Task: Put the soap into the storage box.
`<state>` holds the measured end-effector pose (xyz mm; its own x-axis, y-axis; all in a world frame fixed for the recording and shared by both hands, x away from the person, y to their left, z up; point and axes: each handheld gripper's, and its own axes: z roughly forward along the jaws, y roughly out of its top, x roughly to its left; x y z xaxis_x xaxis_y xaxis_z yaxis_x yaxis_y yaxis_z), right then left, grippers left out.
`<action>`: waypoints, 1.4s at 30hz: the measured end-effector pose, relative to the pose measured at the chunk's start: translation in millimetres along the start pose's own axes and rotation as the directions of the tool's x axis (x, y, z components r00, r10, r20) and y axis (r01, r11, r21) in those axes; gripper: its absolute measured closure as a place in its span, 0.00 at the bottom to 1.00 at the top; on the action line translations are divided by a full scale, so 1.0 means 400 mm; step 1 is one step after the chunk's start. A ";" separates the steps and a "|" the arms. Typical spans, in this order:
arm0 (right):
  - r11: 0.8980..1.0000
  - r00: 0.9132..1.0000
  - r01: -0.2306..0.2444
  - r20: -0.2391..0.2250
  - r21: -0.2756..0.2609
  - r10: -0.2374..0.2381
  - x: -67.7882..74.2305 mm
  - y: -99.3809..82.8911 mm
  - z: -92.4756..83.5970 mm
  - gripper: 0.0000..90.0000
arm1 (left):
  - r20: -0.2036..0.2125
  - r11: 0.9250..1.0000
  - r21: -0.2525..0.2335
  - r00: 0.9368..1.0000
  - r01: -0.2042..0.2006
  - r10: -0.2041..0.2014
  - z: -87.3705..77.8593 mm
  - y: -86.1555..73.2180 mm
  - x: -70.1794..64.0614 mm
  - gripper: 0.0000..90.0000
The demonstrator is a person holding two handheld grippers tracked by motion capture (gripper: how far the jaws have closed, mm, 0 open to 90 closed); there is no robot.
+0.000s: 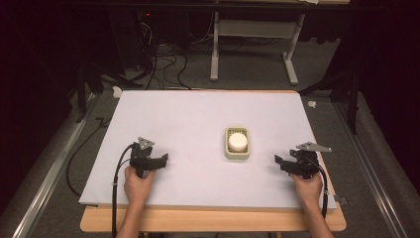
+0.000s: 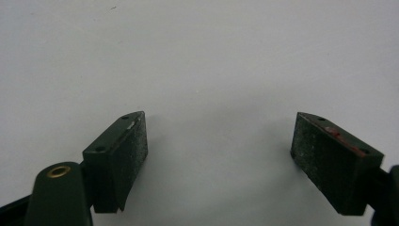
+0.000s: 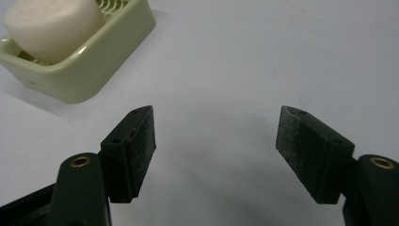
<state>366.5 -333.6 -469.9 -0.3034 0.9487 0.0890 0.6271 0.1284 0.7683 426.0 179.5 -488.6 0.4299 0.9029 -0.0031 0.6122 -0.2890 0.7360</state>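
Observation:
A pale green soap dish (image 1: 236, 153) sits on the white sheet right of centre, holding a white round soap bar (image 1: 237, 141). My left gripper (image 1: 164, 159) rests low at the front left, pointing right, well clear of the dish. Its jaws stand open over bare sheet in the left gripper view (image 2: 219, 141). My right gripper (image 1: 278, 160) sits at the front right, pointing left toward the dish, a short gap away. It is open with nothing between its jaws (image 3: 214, 141). The soap dish (image 3: 108, 52) and the soap bar (image 3: 51, 26) lie ahead at upper left.
The white sheet (image 1: 198, 114) covers most of a wooden table (image 1: 213, 221), whose edge shows at the front. Behind the table, cables (image 1: 163, 64) and a metal stand's legs (image 1: 214, 59) lie on the dark floor. Rails run along both sides.

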 end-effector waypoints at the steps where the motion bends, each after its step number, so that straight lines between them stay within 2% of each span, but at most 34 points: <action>1: 1.000 1.000 -0.004 0.002 0.003 0.004 0.001 0.000 0.002 0.33 | 0.000 1.000 0.000 1.000 0.000 0.000 0.000 0.000 0.000 0.22; 13: 0.999 0.998 -0.019 0.054 0.030 0.017 -0.001 -0.007 0.024 0.33 | 0.000 1.000 0.000 1.000 0.000 0.000 0.000 0.000 0.000 0.22; 21: 0.998 0.996 0.005 0.085 0.066 -0.010 0.007 -0.005 0.034 0.32 | 0.000 1.000 0.000 1.000 -0.001 0.001 0.000 0.000 0.000 0.22; 26: 0.996 0.993 0.036 0.108 0.085 -0.045 0.017 -0.005 0.040 0.30 | -0.002 1.000 -0.002 1.000 -0.001 0.001 0.000 0.000 -0.001 0.22; 42: 0.996 0.993 0.040 0.111 0.077 -0.049 0.019 -0.009 0.040 0.30 | -0.003 1.000 -0.004 1.000 -0.003 0.003 0.000 -0.001 -0.001 0.22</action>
<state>373.4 -322.3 -481.8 -0.2521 0.9675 -0.0192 0.6680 0.1884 0.7199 425.6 179.1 -488.8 0.4299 0.9029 0.0008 0.6085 -0.2904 0.7385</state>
